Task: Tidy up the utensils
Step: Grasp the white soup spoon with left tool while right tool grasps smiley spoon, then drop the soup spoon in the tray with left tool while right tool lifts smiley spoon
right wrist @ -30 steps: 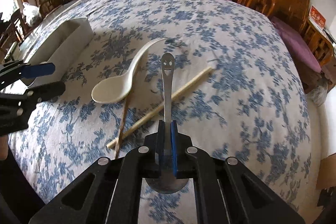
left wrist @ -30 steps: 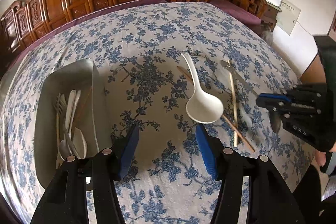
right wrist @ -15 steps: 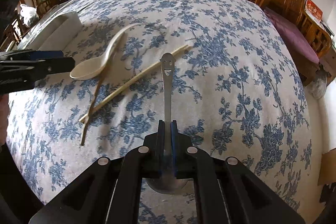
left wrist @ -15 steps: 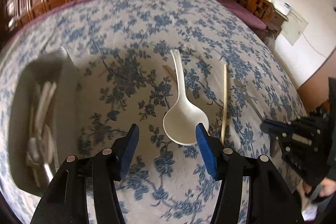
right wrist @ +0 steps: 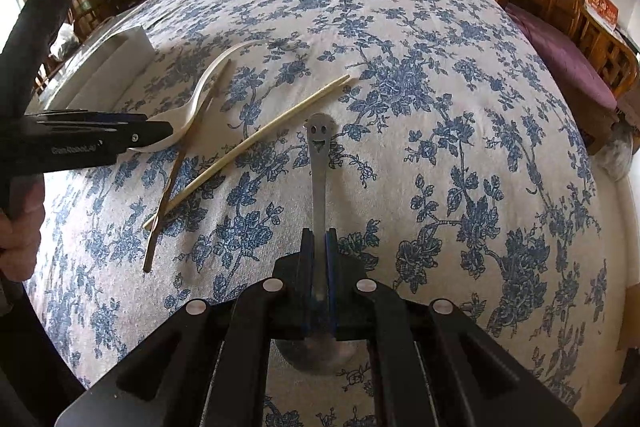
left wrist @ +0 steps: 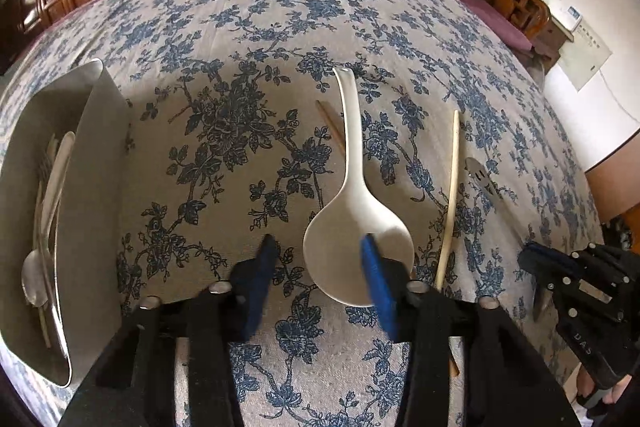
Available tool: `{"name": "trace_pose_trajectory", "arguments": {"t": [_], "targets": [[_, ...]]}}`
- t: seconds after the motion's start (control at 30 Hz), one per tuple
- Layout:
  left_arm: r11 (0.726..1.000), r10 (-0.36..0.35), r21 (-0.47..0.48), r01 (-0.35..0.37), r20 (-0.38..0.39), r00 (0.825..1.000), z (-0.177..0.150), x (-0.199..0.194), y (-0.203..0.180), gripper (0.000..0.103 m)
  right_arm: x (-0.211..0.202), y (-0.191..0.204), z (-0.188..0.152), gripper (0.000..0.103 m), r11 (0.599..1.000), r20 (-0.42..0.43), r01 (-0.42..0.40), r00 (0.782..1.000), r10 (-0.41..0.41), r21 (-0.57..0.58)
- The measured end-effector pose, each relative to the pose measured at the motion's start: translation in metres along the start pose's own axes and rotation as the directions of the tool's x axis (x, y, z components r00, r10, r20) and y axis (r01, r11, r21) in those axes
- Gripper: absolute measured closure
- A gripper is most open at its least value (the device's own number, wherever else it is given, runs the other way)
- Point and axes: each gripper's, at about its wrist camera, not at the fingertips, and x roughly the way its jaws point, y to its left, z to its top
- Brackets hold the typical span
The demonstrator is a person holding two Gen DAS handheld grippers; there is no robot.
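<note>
The white ladle-shaped spoon (left wrist: 357, 227) lay on the floral tabletop (left wrist: 248, 27), bowl nearest the left tongs (left wrist: 318, 259) and handle running straight away from them. Those tongs, jaws just narrowing yet not pressing, straddled the bowl, 1 blue pad over its right edge. The right tongs (right wrist: 319, 259) were clamped on the smiley-handled metal spoon (right wrist: 319, 163), farther from the white one. 2 chopsticks (right wrist: 244, 147) crossed beside it; the tray (left wrist: 92, 155) sat to the left.
</note>
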Motion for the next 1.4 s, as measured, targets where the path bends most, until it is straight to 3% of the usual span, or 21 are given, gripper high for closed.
{"name": "trace_pose_trajectory", "arguments": {"t": [0.07,0.33,0.83,1.13,1.4], "targets": [[1.0,0.001,-0.024,-0.001,0.005,1.0,0.0,0.0,0.002,0.087,0.0,0.0,0.0,0.095,1.0,0.0,0.004,1.0,-0.004,-0.006],[0.997,0.009,-0.071,-0.007,0.018,1.0,0.003,-0.013,0.009,0.1,-0.002,-0.005,0.002,0.096,0.999,-0.011,-0.021,1.0,0.021,0.026],[1.0,0.023,0.0,-0.024,0.172,0.985,0.009,-0.092,0.005,0.101,-0.073,0.022,0.032,0.096,0.999,0.096,0.029,0.995,-0.026,-0.024],[0.999,0.041,-0.007,-0.041,0.242,0.97,0.004,-0.144,0.032,0.101,-0.121,0.045,0.045,0.096,0.998,0.167,0.056,0.985,-0.049,-0.04],[0.998,0.055,-0.018,-0.052,0.272,0.961,-0.011,-0.172,0.065,0.101,-0.133,0.074,0.042,0.096,0.996,0.193,0.063,0.98,-0.049,-0.066]]}}
